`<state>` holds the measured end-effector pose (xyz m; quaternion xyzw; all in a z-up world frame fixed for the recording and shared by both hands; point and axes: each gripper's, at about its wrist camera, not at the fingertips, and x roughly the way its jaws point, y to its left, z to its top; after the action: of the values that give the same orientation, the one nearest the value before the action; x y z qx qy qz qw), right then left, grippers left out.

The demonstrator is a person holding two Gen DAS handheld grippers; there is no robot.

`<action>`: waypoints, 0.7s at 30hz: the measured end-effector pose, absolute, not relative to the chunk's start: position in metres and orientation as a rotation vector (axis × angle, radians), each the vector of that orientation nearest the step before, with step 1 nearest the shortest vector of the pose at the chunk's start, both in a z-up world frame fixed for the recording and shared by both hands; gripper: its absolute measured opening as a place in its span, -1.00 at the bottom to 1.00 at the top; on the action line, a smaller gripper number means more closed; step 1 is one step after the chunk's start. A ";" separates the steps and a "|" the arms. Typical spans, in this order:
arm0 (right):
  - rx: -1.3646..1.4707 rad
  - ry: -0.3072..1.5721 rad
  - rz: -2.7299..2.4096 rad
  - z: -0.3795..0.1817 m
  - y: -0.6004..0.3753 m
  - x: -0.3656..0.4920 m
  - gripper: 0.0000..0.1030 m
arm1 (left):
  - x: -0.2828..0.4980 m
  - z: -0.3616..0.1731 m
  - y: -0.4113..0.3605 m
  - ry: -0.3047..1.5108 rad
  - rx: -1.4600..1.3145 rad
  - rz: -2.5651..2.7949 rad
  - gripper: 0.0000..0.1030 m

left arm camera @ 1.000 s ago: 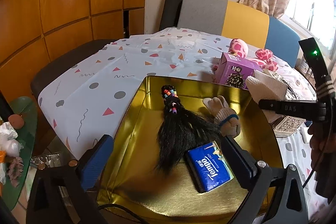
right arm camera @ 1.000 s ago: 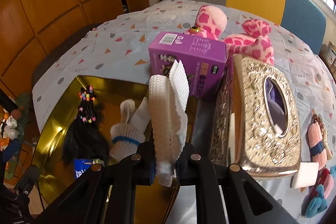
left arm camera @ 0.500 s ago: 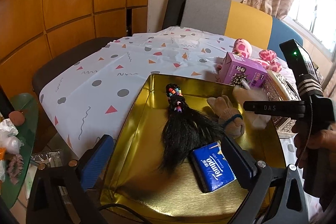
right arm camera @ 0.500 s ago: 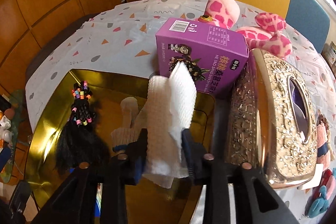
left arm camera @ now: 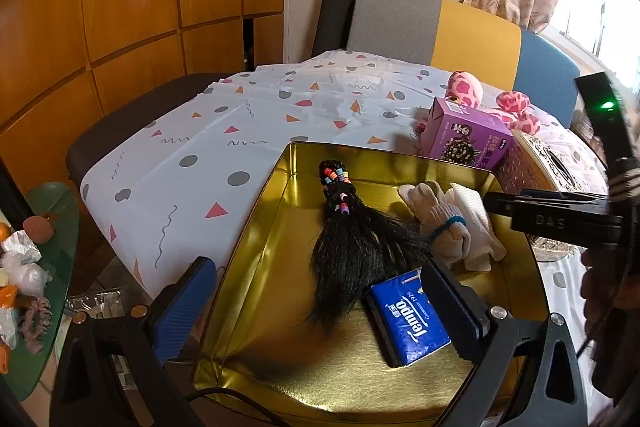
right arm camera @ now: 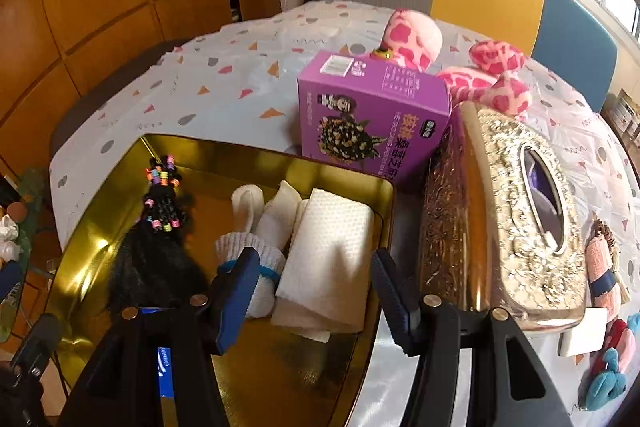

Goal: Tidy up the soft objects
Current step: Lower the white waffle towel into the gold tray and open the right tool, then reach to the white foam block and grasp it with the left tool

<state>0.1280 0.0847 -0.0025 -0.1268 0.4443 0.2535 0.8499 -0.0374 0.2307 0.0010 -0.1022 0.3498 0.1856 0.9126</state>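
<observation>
A gold tin tray [left arm camera: 256, 211] [right arm camera: 100, 187] holds a black hair tassel with coloured beads [left arm camera: 352, 243] [right arm camera: 156, 251], white knitted gloves [left arm camera: 440, 223] [right arm camera: 248, 239], a blue Tempo tissue pack [left arm camera: 408, 319] and a folded white cloth [right arm camera: 328, 255] [left arm camera: 476, 223]. My right gripper [right arm camera: 312, 287] is open just above the white cloth, which lies loose in the tray. My left gripper [left arm camera: 316, 303] is open and empty over the tray's near side.
A purple box [right arm camera: 372, 119], a pink spotted plush [right arm camera: 416, 35] and an ornate gold tissue box [right arm camera: 520, 211] stand right of the tray on a patterned tablecloth [left arm camera: 224, 147]. Small soft toys [right arm camera: 608, 367] lie at far right. A green glass side table [left arm camera: 36, 267] is at left.
My right gripper lowered the white cloth into the tray beside the gloves and opened, letting it go. My left gripper stayed open in place.
</observation>
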 end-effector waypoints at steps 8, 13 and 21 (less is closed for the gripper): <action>-0.251 0.876 0.546 0.012 0.066 0.109 0.14 | -0.036 0.004 0.222 0.719 -0.189 0.364 0.99; -0.232 0.860 0.527 0.018 0.045 0.103 0.14 | -0.036 0.005 0.215 0.721 -0.173 0.348 0.99; -0.211 0.841 0.473 0.023 0.003 0.098 0.14 | -0.035 0.008 0.199 0.722 -0.131 0.312 0.99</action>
<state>0.0983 0.0030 0.0232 -0.1012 0.4038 0.2270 0.8805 -0.0345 0.1986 0.0081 -0.0636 0.3516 0.1520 0.9216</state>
